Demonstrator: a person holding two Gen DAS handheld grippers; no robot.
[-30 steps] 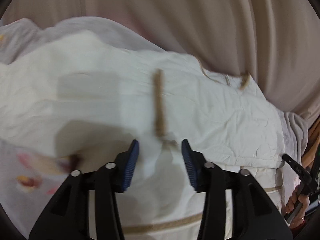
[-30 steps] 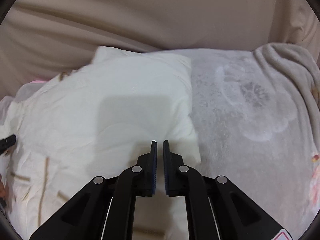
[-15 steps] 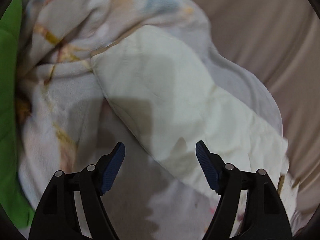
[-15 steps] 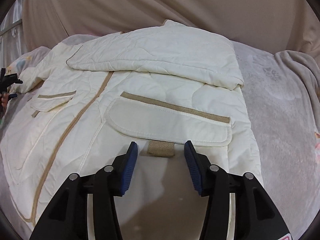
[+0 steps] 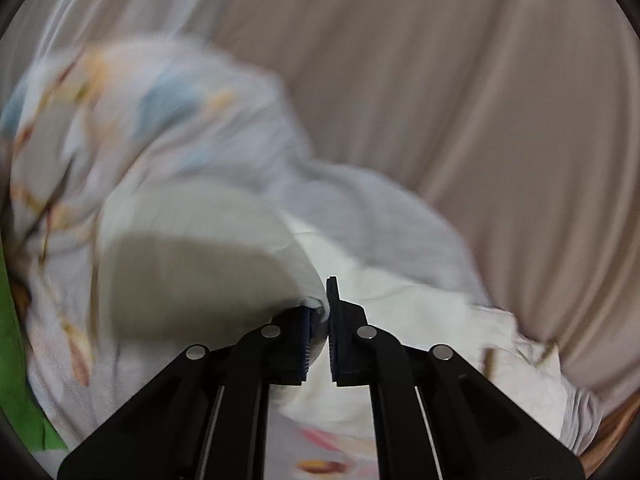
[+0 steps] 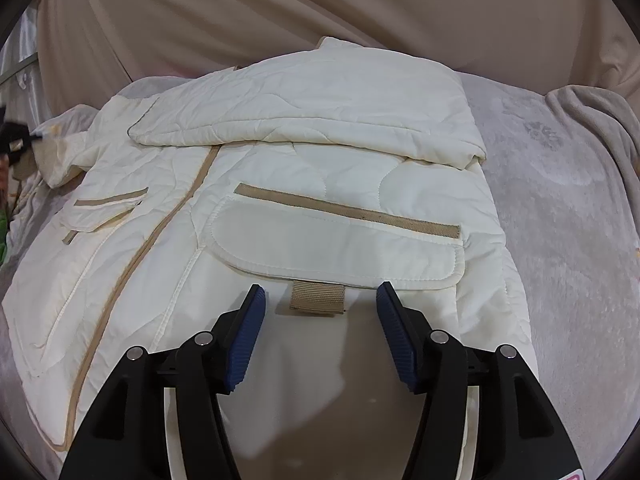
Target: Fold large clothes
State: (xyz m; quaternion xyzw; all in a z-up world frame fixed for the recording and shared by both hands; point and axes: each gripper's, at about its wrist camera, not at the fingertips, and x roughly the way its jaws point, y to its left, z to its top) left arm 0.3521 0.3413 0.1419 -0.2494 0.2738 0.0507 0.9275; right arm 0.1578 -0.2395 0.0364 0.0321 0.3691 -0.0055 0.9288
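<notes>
A cream quilted jacket (image 6: 320, 184) with tan trim lies front up on the bed. One sleeve (image 6: 312, 108) is folded across its chest. My right gripper (image 6: 320, 308) hovers over the lower front, its jaws opening, nothing pinched. A tan tab (image 6: 317, 298) under the pocket flap (image 6: 332, 240) shows between its fingers. In the blurred left wrist view my left gripper (image 5: 319, 320) is shut on a fold of the jacket's cream cloth (image 5: 208, 264), which bulges to the left of the jaws. The left gripper (image 6: 16, 140) also shows small at the right wrist view's far left edge.
A grey fleece blanket (image 6: 560, 200) covers the bed to the right of the jacket. Floral bedding (image 5: 140, 120) is bunched at the jacket's left end. A beige curtain (image 5: 480, 100) hangs close behind the bed. A green strip (image 5: 16, 360) borders the left side.
The left gripper swung off the jacket front to its left end, opened wide, then shut on cream cloth. The right gripper let go, drew back over the pocket and widened.
</notes>
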